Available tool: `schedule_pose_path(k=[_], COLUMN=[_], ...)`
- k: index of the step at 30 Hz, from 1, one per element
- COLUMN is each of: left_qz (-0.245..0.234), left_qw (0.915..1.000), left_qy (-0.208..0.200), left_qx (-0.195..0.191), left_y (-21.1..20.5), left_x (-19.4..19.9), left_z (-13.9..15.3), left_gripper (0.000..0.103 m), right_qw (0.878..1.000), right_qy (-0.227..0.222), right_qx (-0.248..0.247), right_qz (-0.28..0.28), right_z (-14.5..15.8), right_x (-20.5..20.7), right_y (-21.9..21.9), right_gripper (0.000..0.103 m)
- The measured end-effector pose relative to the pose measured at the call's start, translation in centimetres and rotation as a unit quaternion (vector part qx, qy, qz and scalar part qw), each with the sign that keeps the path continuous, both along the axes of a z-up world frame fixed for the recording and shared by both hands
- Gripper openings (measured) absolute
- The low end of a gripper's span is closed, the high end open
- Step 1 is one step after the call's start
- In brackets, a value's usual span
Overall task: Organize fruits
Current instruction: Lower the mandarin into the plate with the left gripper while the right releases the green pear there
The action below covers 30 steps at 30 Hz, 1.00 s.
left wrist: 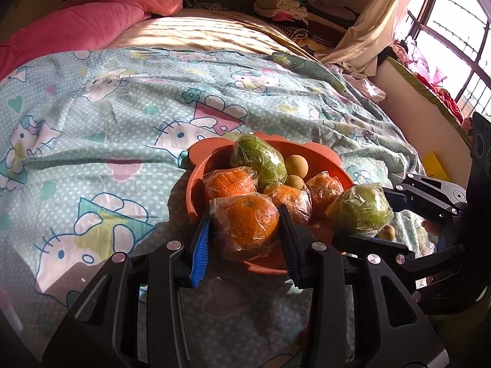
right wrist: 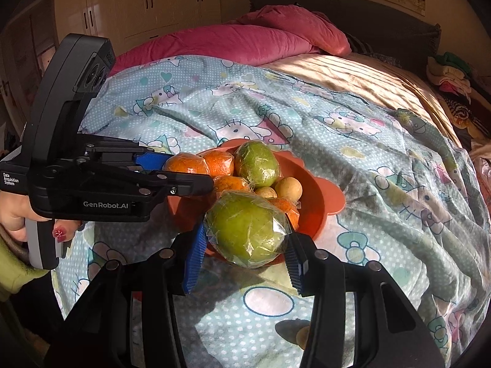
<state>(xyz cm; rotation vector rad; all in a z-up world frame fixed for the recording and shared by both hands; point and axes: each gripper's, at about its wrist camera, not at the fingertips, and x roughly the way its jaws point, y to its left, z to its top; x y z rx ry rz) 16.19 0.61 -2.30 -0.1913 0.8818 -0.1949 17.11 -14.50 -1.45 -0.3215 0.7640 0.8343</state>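
Note:
My left gripper (left wrist: 245, 214) is shut on a plastic-wrapped orange (left wrist: 245, 233), held over the near rim of the orange-red bowl (left wrist: 196, 181). In the right wrist view my right gripper (right wrist: 245, 231) is shut on a wrapped green fruit (right wrist: 242, 236) at the bowl's (right wrist: 319, 196) near edge. Inside the bowl lie another wrapped green fruit (right wrist: 257, 164), several wrapped oranges (left wrist: 230, 184) and two small brown round fruits (right wrist: 288, 187). Each gripper shows in the other's view: the right gripper (left wrist: 368, 217) beside the bowl, the left gripper (right wrist: 190, 171) at the bowl's left.
The bowl sits on a rumpled cartoon-print bedsheet (left wrist: 107, 122). One small brown fruit (right wrist: 302, 335) lies loose on the sheet near my right gripper. A pink duvet (left wrist: 107, 15) is piled at the bed's far end, with folded clothes (left wrist: 282, 3) beyond and a window (left wrist: 454, 30) at right.

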Motion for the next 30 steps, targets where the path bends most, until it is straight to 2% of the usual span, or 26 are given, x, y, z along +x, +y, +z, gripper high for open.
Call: schedule_pose_path(k=[19,30], left_qz=[0.000,0.000], left_qw=[1.0000,1.0000], left_qy=[-0.001,-0.001], left_qx=[-0.001,-0.001], left_y=[0.1,0.1], left_x=[0.0,0.0], left_z=[-0.1,-0.1], left_gripper=[0.033,0.035], right_qw=[1.000,1.000], right_qy=[-0.016,-0.015], right_qx=[-0.003,0.010], right_qz=[0.005,-0.007], right_z=[0.0,0.5], right_x=[-0.3,-0.7], right_y=[0.4,-0.7], right_gripper=[0.047,0.055])
